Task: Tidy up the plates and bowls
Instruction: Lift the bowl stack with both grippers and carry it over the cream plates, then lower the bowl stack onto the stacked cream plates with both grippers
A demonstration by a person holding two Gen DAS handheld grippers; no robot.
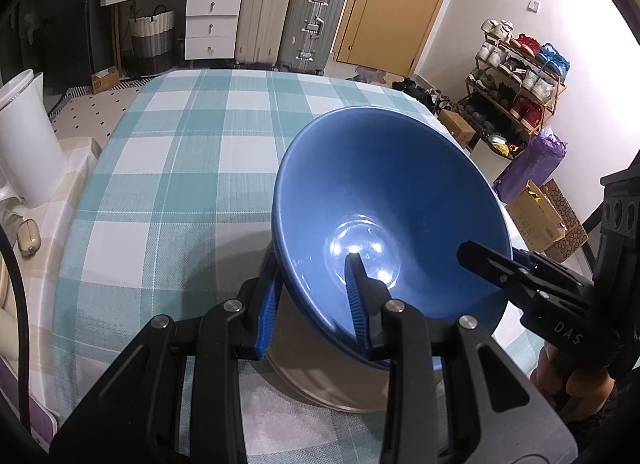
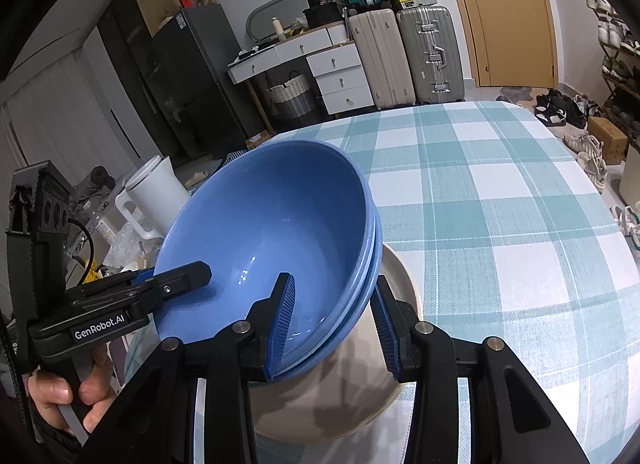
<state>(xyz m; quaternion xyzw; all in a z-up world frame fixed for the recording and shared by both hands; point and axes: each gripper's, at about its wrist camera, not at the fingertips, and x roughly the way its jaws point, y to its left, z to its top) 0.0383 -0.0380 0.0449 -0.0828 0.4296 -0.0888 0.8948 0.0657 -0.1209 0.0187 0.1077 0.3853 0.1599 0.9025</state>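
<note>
Blue bowls [image 1: 384, 200] are nested in a stack that rests on a beige plate [image 1: 320, 380]; the layered rims show in the right wrist view [image 2: 264, 224]. My left gripper [image 1: 312, 304] straddles the near rim, one finger inside, one outside, shut on it. My right gripper [image 2: 332, 320] straddles the opposite rim the same way; its outer pad [image 2: 382, 328] stands slightly off the bowl wall. The right gripper also shows in the left wrist view [image 1: 504, 264], and the left gripper in the right wrist view [image 2: 176, 284]. The beige plate [image 2: 360, 404] lies on the checked tablecloth.
The table [image 1: 180, 168] has a teal-and-white checked cloth. A white jug [image 1: 28, 140] stands off its left side. Suitcases [image 1: 288, 20], drawers and a wooden door [image 1: 396, 4] are behind; a shoe rack [image 1: 516, 76] is at the right.
</note>
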